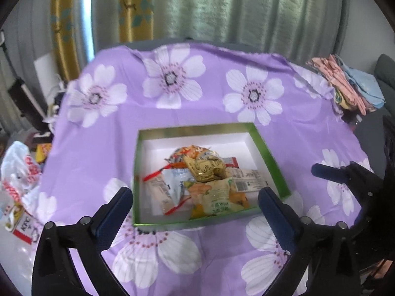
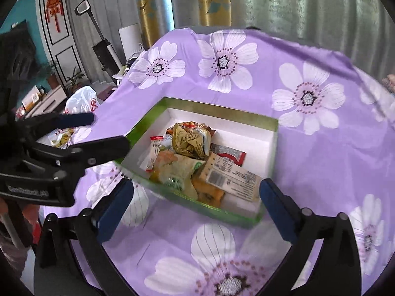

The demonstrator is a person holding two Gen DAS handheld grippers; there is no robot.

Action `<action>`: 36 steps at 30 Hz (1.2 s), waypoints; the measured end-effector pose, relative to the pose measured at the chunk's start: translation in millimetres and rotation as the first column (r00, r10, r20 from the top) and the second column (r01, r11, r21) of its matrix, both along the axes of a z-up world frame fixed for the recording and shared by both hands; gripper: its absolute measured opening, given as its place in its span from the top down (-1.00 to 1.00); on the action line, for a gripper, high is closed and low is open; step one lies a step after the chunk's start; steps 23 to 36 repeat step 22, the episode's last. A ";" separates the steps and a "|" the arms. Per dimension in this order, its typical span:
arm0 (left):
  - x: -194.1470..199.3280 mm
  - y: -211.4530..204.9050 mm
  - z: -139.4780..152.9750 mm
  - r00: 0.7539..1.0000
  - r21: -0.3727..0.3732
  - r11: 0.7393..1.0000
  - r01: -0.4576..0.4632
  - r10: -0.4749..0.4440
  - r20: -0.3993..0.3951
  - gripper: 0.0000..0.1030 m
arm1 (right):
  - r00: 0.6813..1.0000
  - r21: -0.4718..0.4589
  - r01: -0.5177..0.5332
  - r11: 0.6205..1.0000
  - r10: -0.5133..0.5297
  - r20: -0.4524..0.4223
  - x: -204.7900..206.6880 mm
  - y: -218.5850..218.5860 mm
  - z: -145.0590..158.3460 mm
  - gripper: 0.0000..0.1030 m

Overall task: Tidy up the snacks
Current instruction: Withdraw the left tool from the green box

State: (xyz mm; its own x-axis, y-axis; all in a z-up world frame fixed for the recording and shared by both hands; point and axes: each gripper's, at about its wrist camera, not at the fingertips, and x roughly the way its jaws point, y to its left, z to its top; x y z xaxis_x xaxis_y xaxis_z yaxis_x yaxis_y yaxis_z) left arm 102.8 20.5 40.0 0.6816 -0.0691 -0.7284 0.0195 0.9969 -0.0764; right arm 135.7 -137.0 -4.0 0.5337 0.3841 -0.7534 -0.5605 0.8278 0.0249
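the left gripper [image 1: 195, 197] hangs with its blue-padded fingers [image 1: 116, 212] spread wide and nothing between them, tilted down over the near edge of a shallow green-walled box [image 1: 269, 155] with a white floor. the right gripper [image 2: 196, 192] is likewise spread wide and empty above the box's near wall; in the left wrist view it shows as a dark frame with one blue finger at the right edge, and in the right wrist view the left gripper reaches in from the left, its two fingers apart beside the box's left corner.

the snack packets [image 1: 205, 180] lie heaped in the middle and near half of the box: a crumpled gold-printed wrapper [image 2: 192, 140] on top, a pale green and orange pouch [image 1: 217, 197] toward the front, a beige packet with a barcode label [image 2: 229, 177] at the right, a red-edged sachet [image 2: 155, 148] at the left.

the box rests on a purple cloth with large white flowers [image 1: 172, 79]. a white and red plastic bag [image 1: 19, 170] sits off the cloth's left edge, folded pink and blue fabric [image 1: 350, 83] at its far right corner, and grey-green curtains [image 1: 222, 7] hang behind.
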 end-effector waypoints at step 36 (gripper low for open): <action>-49.0 13.6 53.3 0.994 0.022 0.997 -0.070 0.068 0.081 -0.97 | 0.993 -0.003 -0.039 0.999 0.039 0.108 -53.2 15.1 75.2 -0.99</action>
